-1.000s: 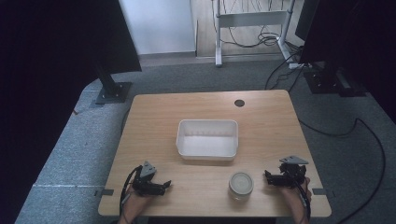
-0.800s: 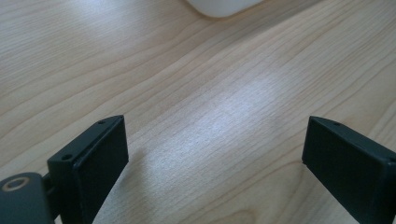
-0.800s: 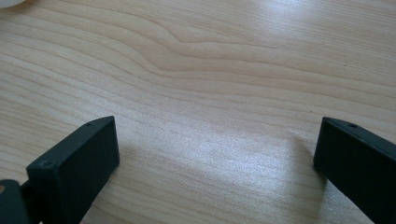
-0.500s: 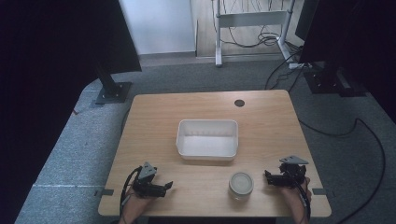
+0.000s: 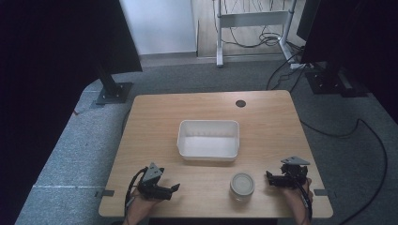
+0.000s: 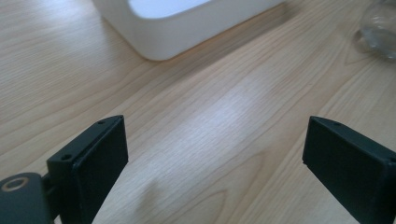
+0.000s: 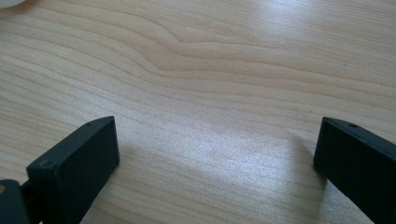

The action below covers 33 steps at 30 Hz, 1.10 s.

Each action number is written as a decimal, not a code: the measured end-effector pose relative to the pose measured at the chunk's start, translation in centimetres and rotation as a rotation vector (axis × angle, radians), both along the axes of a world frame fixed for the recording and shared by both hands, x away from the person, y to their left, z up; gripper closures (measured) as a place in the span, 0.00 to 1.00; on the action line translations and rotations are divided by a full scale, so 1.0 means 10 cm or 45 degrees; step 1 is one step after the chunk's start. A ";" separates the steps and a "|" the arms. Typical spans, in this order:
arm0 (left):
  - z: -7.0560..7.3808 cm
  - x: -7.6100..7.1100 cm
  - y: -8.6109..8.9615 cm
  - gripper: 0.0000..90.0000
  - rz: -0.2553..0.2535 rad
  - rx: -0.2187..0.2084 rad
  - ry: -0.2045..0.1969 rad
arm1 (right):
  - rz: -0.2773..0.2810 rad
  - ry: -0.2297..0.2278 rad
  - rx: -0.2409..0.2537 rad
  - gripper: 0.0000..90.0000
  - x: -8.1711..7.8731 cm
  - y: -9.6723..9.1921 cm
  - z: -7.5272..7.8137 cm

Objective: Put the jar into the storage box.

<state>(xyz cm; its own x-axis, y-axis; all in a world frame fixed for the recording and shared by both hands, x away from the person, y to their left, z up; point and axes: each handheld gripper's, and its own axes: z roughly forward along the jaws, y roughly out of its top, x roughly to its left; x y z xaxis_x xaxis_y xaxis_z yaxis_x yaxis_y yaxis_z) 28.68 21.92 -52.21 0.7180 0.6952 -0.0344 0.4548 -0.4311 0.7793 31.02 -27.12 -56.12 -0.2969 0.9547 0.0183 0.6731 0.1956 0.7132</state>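
The wooden table [image 5: 263, 117] sits on grey carpet [image 5: 70, 154], with floor showing past its left, right and far edges. Its far half is bare wood apart from a small dark round hole [image 5: 241, 103] near the far edge. Dark stands [image 5: 112, 89] rise off the far left corner and dark equipment [image 5: 333, 56] off the far right, both clear of the tabletop; a white metal frame [image 5: 253, 21] with hanging cables stands further back by the wall. A black cable [image 5: 361, 154] snakes over the carpet to the right.

A white rectangular tub [image 5: 208, 139] lies at the table's middle, empty as far as can be seen, with open wood on every side. In the left gripper view its near corner [image 6: 173, 28] sits just ahead of the jaws.

A small round clear jar [image 5: 242, 184] with a pale lid stands near the front edge, right of centre, apart from the tub and from both grippers. Its glassy base shows at the upper right of the left gripper view [image 6: 380, 28].

The left gripper [image 5: 170, 189] rests at the front left, held in a hand, its jaws spread wide over bare wood with nothing between them. The right gripper [image 5: 270, 178] lies at the front right, near the jar without touching it, jaws likewise wide apart and empty, pointing toward the jar.
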 end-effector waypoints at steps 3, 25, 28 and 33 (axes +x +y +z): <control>0.02 -0.02 -0.05 0.07 -0.016 -0.016 -0.003 | 0.000 0.000 -0.001 0.00 0.00 0.00 0.00; 0.08 -0.05 -0.39 0.07 -0.119 -0.084 -0.008 | 0.000 0.000 0.000 0.00 0.00 0.00 0.00; 0.09 -0.06 -0.47 0.07 -0.145 -0.087 -0.011 | 0.000 -0.001 0.000 0.00 0.00 0.00 0.00; 0.11 -0.07 -0.56 0.07 -0.175 -0.090 -0.017 | 0.001 0.000 -0.001 0.00 0.00 0.00 0.00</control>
